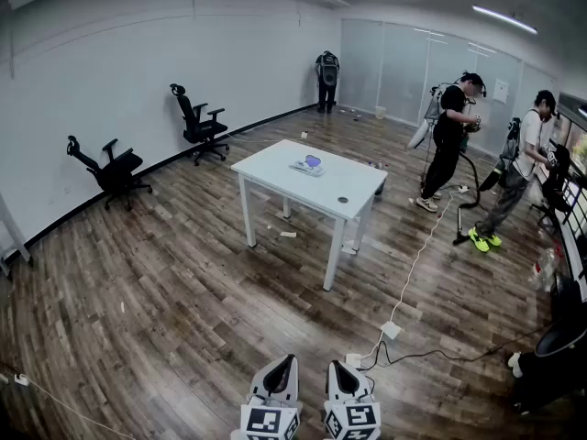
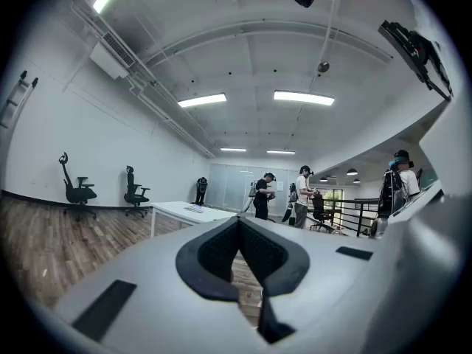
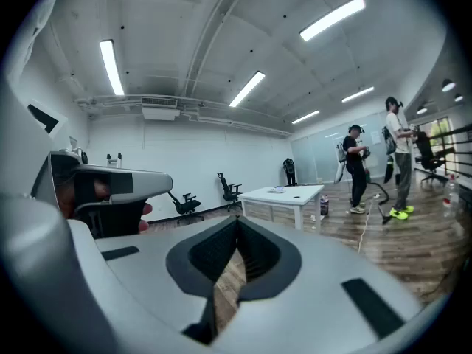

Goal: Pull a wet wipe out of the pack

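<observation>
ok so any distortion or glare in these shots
Head view: heavy fisheye, floor bows, white table evenly lit, no glare. Left gripper view: dark round vignette, left gripper slightly soft. Right gripper view: same vignette, ceiling strip lights blown out.

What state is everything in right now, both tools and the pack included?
left tool: shut, empty.
right tool: shut, empty.
wet wipe pack: lying flat on the table, untouched; flap too small to tell.
table: standing, well ahead of both tools.
left office chair: back reclined.
right office chair: upright.
</observation>
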Demonstrator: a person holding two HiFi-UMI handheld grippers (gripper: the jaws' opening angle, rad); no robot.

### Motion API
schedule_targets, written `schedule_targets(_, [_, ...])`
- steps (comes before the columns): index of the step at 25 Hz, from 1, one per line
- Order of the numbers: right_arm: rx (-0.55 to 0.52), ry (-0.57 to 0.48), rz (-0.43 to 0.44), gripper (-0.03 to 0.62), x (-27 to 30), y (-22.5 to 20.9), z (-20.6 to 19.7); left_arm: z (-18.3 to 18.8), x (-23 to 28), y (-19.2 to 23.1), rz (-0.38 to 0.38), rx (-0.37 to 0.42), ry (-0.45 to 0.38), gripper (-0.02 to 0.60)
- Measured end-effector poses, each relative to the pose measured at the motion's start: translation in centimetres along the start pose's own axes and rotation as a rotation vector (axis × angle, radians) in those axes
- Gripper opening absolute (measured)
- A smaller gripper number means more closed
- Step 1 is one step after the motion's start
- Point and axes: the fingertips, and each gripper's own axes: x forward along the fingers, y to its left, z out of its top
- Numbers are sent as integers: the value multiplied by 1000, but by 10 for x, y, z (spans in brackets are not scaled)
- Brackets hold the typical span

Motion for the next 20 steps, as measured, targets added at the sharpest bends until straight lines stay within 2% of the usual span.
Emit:
schedule_targets(9, [20, -11, -16, 9, 8, -16, -2, -11, 15, 3, -15, -21, 40, 0])
schedule_targets(14, [15, -32, -23, 9, 18, -22, 12, 0, 30, 10, -7, -31, -27, 0])
schedule_targets(20, [-15, -65, -2, 9, 38, -25, 30, 3, 45, 17, 4, -39, -36, 0])
